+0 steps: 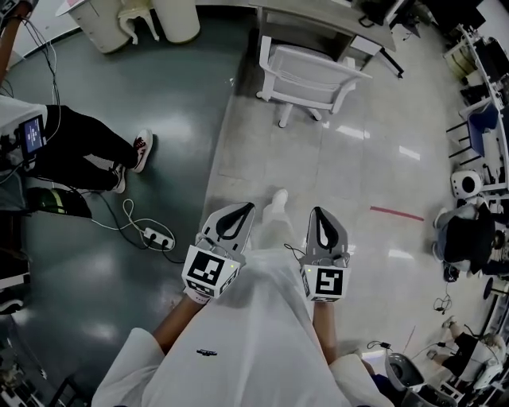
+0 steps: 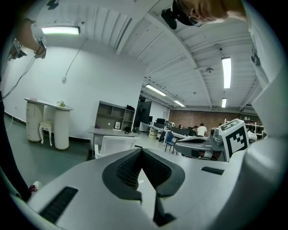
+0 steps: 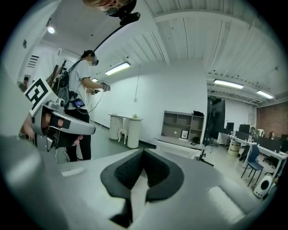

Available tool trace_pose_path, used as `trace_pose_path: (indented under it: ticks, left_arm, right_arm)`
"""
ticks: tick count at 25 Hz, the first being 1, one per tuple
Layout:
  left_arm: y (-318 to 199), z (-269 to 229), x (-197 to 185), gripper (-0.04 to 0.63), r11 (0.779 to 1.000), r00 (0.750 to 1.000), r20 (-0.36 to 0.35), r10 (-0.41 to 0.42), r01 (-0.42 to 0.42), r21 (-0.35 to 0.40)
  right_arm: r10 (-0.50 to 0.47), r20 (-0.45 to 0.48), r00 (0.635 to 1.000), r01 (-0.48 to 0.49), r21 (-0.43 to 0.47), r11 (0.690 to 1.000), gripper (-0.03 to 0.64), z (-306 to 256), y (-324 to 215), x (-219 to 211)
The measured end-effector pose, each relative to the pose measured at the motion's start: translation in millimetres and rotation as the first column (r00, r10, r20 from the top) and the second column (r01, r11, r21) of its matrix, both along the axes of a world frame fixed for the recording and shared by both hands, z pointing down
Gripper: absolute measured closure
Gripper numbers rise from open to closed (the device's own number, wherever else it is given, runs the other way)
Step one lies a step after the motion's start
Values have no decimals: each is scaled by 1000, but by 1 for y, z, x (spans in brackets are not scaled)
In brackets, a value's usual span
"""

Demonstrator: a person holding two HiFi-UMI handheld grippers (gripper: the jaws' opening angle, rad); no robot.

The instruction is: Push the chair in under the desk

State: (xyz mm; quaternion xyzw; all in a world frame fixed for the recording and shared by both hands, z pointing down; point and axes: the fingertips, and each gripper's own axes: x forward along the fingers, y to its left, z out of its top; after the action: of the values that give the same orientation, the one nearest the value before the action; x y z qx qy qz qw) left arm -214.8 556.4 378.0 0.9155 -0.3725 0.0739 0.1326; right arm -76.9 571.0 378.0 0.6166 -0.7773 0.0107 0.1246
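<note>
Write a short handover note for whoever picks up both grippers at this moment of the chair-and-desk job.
Left gripper: jaws shut, nothing between them.
Right gripper: jaws shut, also empty. The two are held side by side, pointing toward the chair.
White chair with armrests: stands on the pale floor ahead of the grippers, well apart from them, in front of the grey desk. It looks not pushed in.
Done: nothing; neither gripper touches the chair.
Left: walk up, set the grippers against the backrest and push the chair under the desk.
</note>
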Motion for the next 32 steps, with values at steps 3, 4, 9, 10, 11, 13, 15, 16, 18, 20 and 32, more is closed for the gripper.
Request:
trace_pose_path:
  ticks: [3,4,9,10,11,13,15,16,18,20,32]
  left_arm:
    - [-14,4,9,588,1000,1000,11,-14,14,1]
    - [-23,7,14,588,1000,1000,16,-17,17,0]
    - [-93,11,40,588,1000,998,59,-5,4,7]
    - [-110,6,45,588,1000,998,63,-6,5,15]
    - [-126,0,50,588,1000,998,65,-9,7,23]
    - [-153,-9,64,588,999,998,67,-16,14,35]
    - [-175,-17,86,588,999,997,73,-13,9,47]
    - [-185,-20,98,588,999,997,77,-7,3,53]
    - [-206,-25,121,588,998,997,83,1,-6,64]
    - [-226,-28,140,588,998,996,85,5,-10,69]
    - [-285,-17,192,588,998,983,174,65,-68,14]
  right_arm:
    - [-7,34,999,7,-5,1000,604,9,-17,5]
    - [-9,41,999,9,-2,1000,604,11,-27,10]
    - [-20,63,998,19,17,1000,604,17,-95,34]
    - [-32,59,998,31,15,999,604,16,-112,37]
    - [-44,49,998,43,10,999,604,15,-129,41]
    - [-55,32,998,54,21,998,604,6,-159,55]
    - [-51,39,998,50,42,998,604,-4,-184,76]
    - [-49,48,998,47,44,998,604,-4,-195,88]
    - [-51,58,997,48,39,998,604,0,-217,109]
    - [-63,62,996,60,51,997,604,-3,-239,121]
    - [-5,204,979,-7,56,998,604,-8,-311,176]
